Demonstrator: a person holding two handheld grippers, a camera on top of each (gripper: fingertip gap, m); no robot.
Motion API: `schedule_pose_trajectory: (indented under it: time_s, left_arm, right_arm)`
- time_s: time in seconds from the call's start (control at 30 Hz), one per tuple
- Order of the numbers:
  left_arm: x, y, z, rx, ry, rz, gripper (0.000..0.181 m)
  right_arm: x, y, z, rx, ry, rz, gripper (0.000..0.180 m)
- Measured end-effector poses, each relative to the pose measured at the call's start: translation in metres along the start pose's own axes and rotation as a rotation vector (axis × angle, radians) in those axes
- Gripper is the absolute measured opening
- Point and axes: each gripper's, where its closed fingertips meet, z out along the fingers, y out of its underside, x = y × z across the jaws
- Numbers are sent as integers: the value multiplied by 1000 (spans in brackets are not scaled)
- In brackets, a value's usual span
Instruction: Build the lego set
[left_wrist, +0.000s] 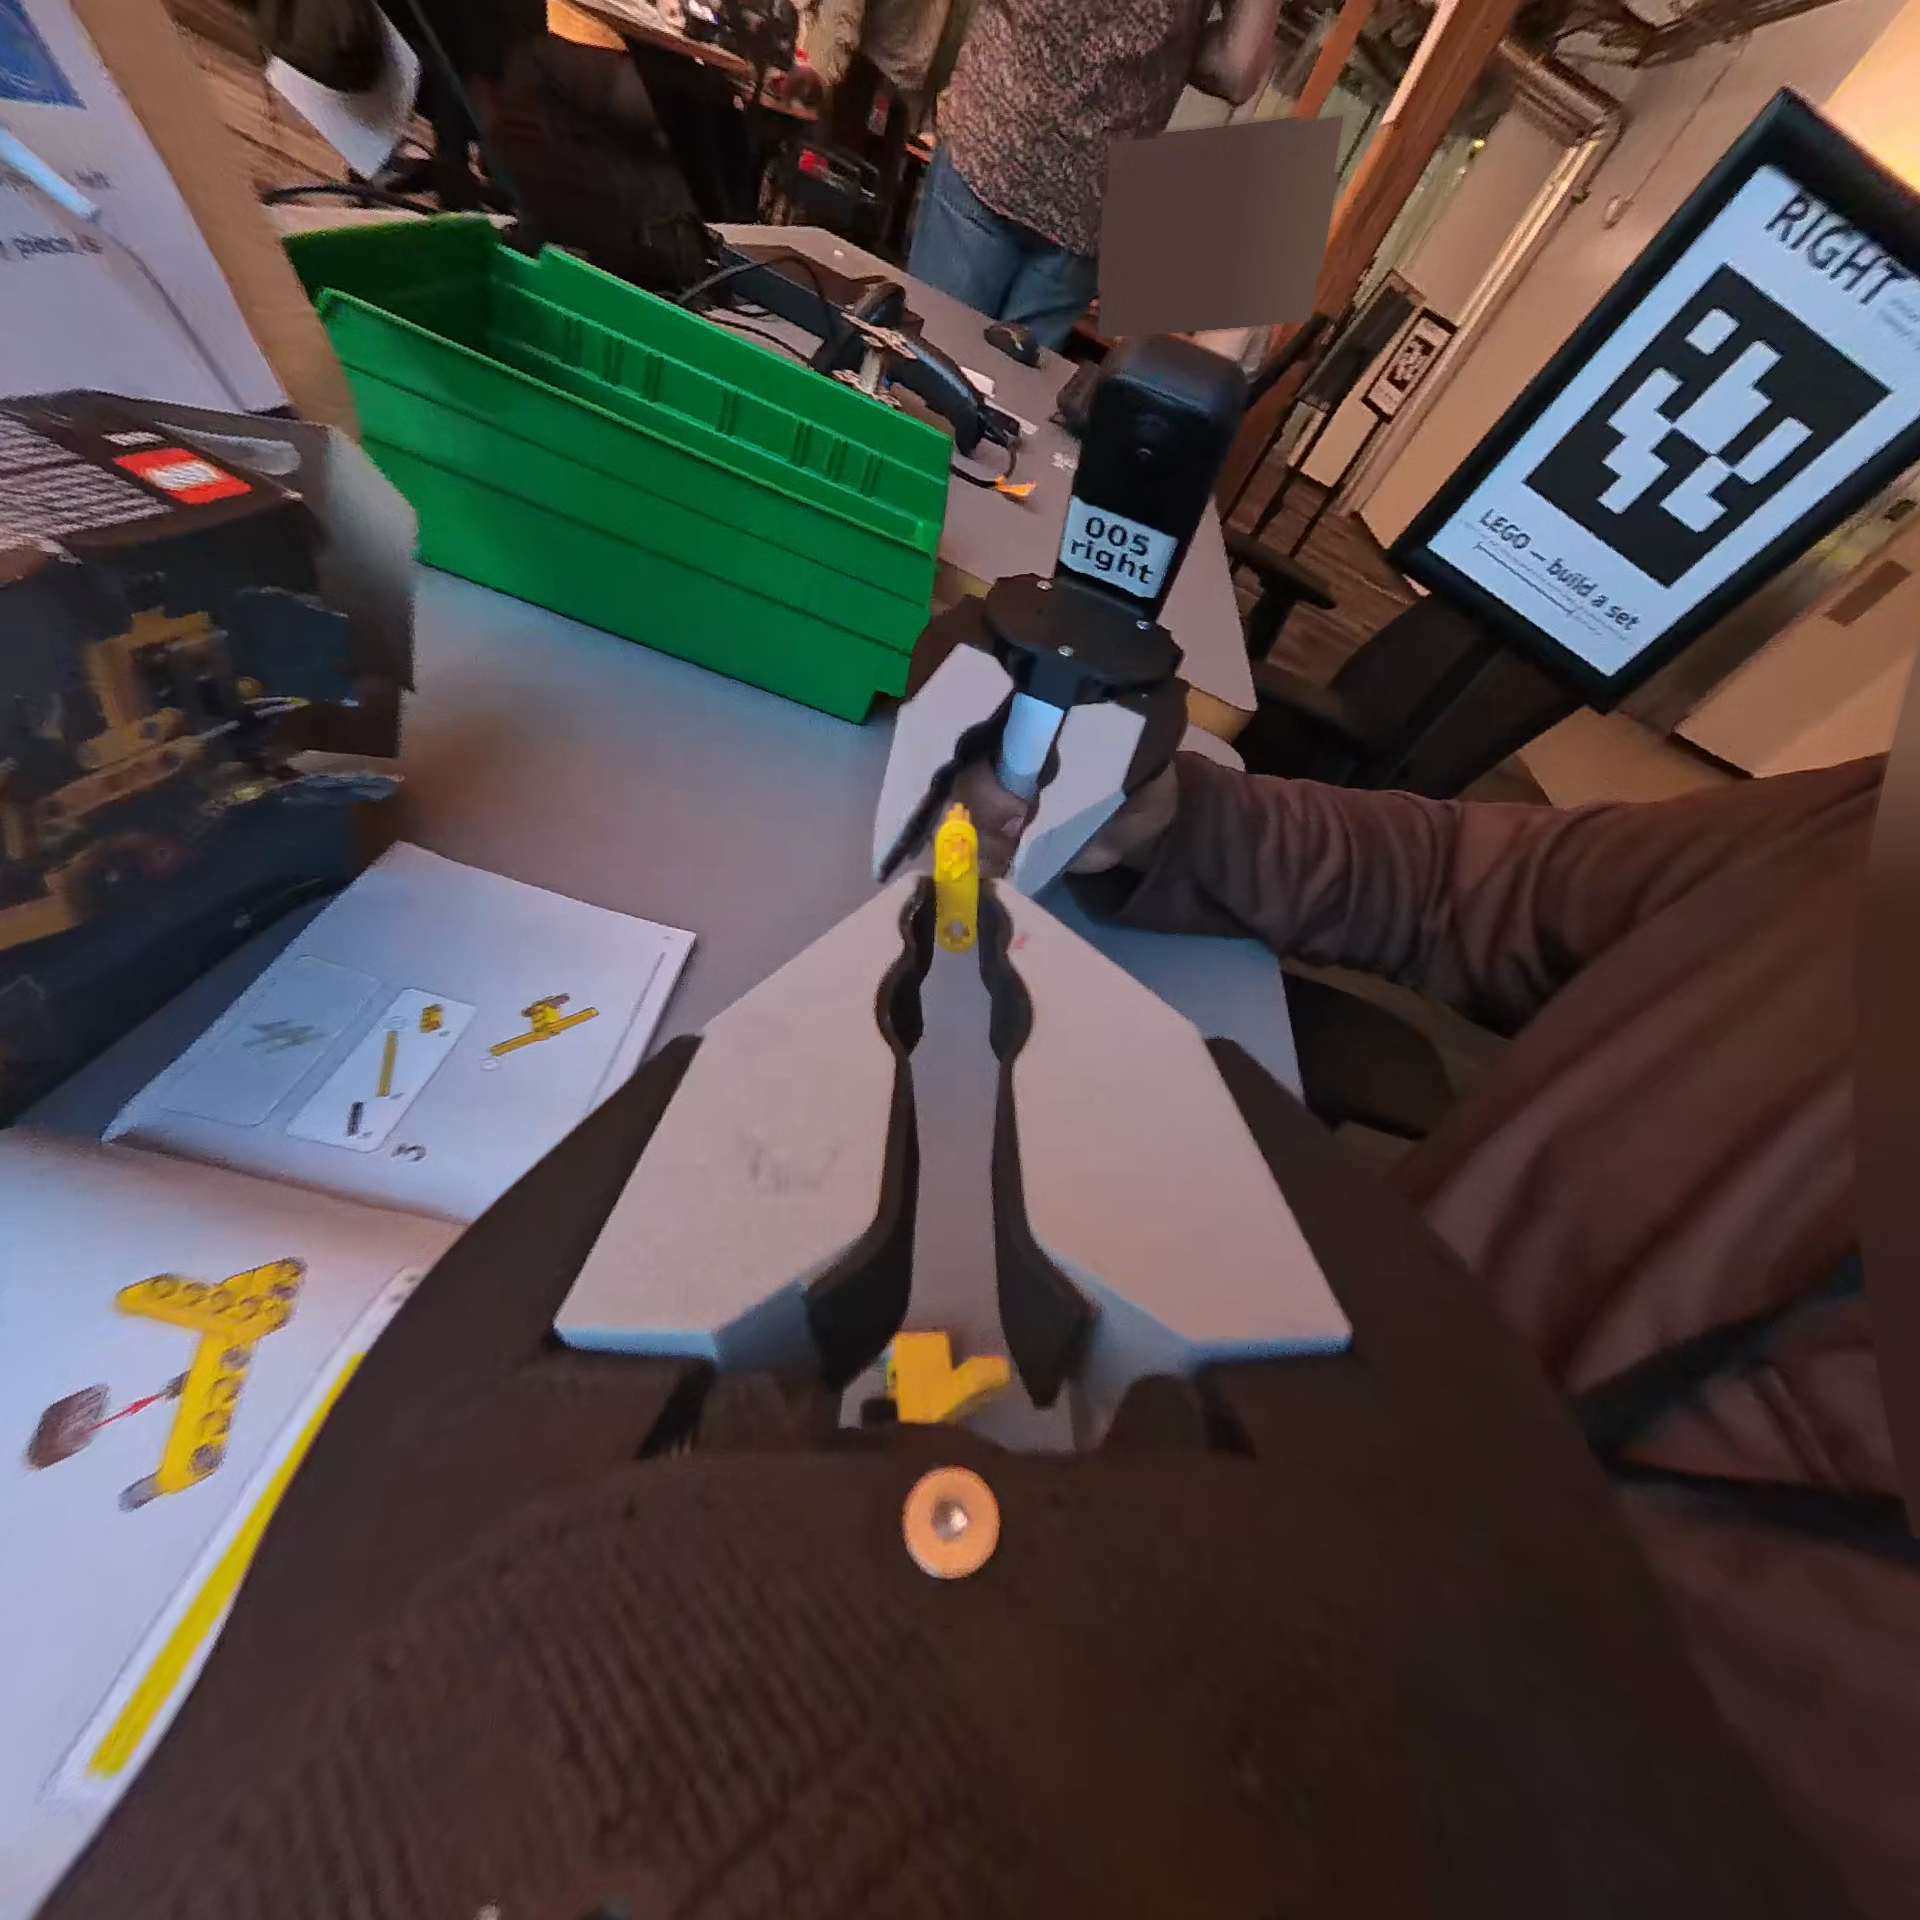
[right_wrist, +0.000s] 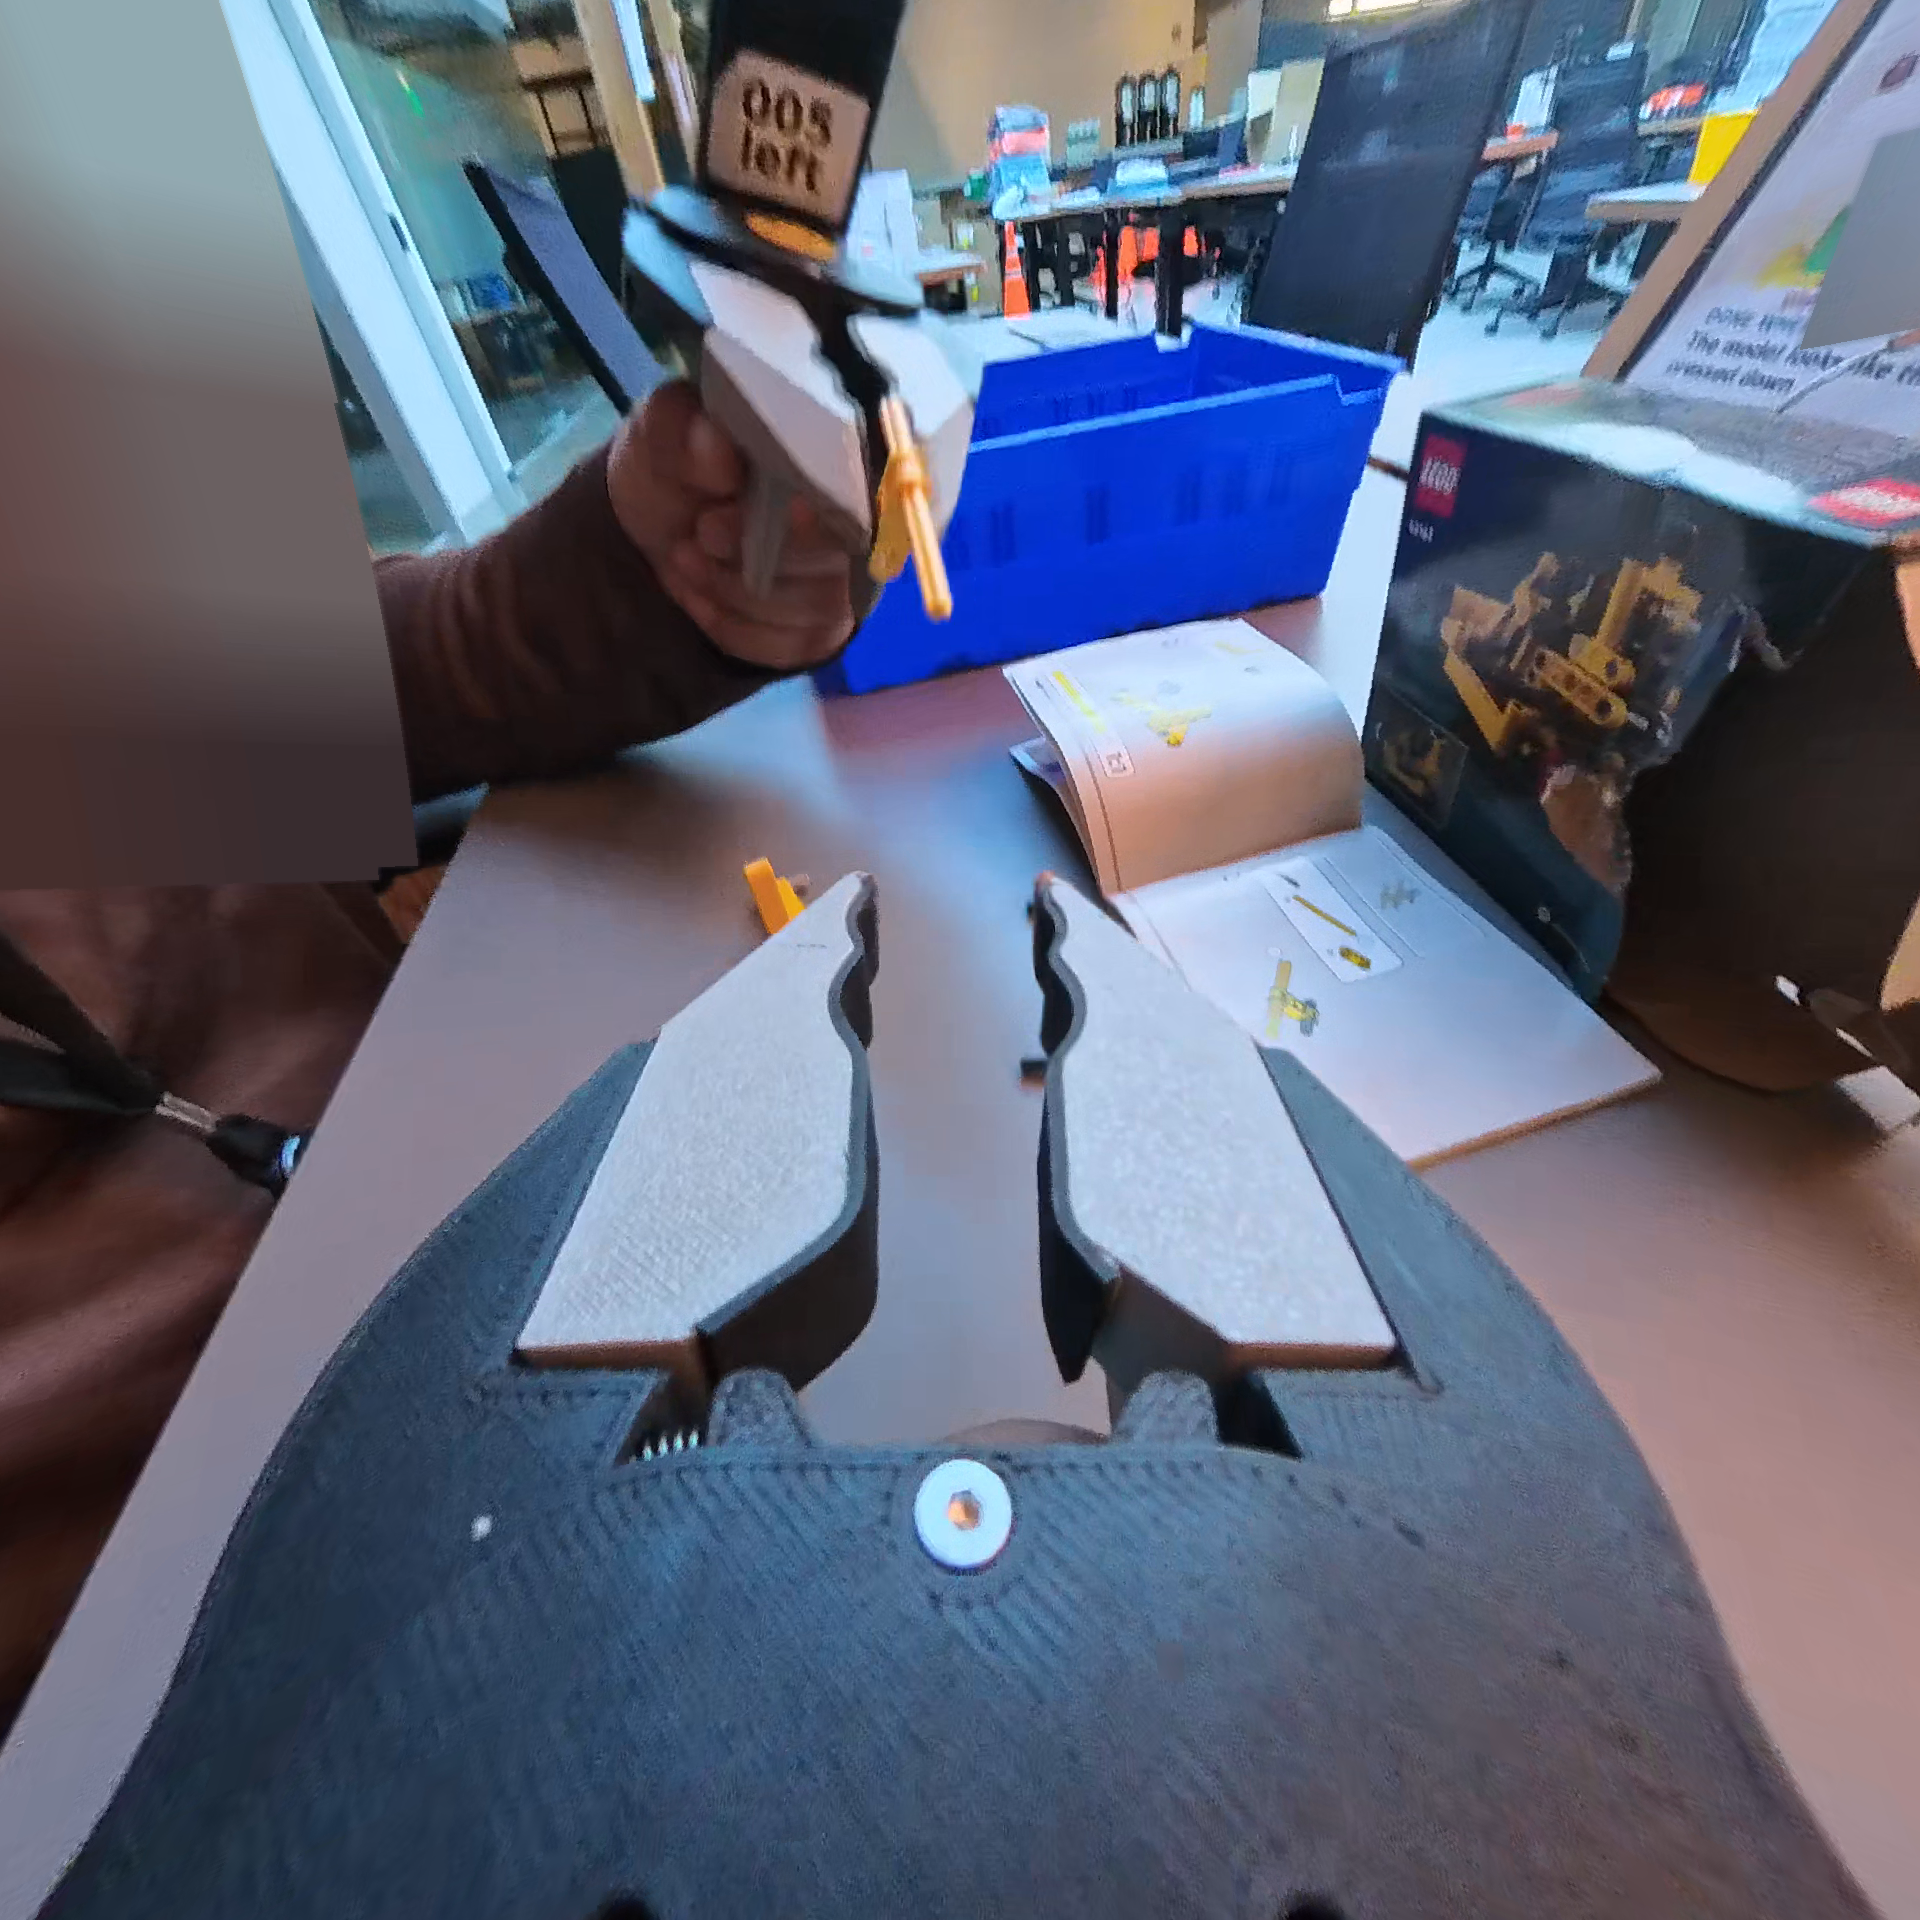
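2 grippers: left gripper (left_wrist: 956, 914) jaws clamped on yellow lego piece (left_wrist: 956, 878); right gripper (right_wrist: 956, 914) jaws apart, empty.

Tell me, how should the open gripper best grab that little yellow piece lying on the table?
The right gripper probably should come from above, closing on the raised upright tab of the yellow Lego piece. That tab sticks up off the table, giving flat sides to pinch; the rest sits low and is partly hidden behind a finger.
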Motion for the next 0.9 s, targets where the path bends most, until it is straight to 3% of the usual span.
schedule_pose_trajectory:
  time_s: [0.1,0.17,0.37,0.5,0.6,0.9]
  left_arm:
    - [13,5,9,-22,54,-4,6]
    - [15,2,7,-13,50,12,6]
    - [13,1,5,7,91,-58,6]
    - [25,14,24,-44,133,-70,6]
    - [15,17,22,-73,56,-20,6]
    - [8,14,18,-48,49,-70,6]
  right_arm:
    - [-13,-7,2,16,-39,-41,22]
    - [-17,-5,-1,-22,-37,-96,0]
    - [-11,-29,-14,66,47,-141,0]
    - [-23,-19,8,-27,15,-159,0]
    - [-17,-14,6,-38,42,-169,0]
    - [-11,-25,-1,17,87,-168,0]
